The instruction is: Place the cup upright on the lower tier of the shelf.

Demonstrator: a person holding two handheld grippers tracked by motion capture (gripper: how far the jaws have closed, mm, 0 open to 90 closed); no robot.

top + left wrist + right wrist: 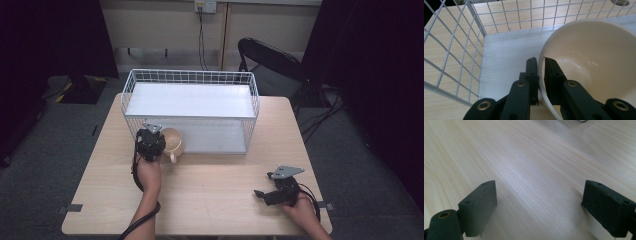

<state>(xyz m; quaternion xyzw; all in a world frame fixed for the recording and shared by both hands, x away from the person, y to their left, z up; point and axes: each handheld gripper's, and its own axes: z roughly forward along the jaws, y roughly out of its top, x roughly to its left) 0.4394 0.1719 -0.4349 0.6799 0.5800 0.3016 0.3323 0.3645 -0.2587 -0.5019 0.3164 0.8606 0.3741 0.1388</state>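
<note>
**Two grippers, one cup, one wire basket on a wooden table**

1. Left gripper (541, 62): held in the person's left hand (148, 172), at the open front of the basket near its left corner. Jaws narrow, pinched on the rim of the cup, one jaw outside the wall and one inside.

2. Cup (594, 62): cream-coloured, with a handle pointing toward the table's near edge in the high view. It sits at the basket's front left, at the edge of the white floor panel; whether it rests down or is lifted cannot be told.

3. Wire basket (131, 82): white, with an upper white shelf, standing along the table's far edge, front side open.

4. Right gripper (539, 206): held in the right hand (303, 206) near the table's near right corner, well apart from the basket. Jaws wide, nothing between them, over bare wood.

5. Table (220, 195): light wood grain.
</note>
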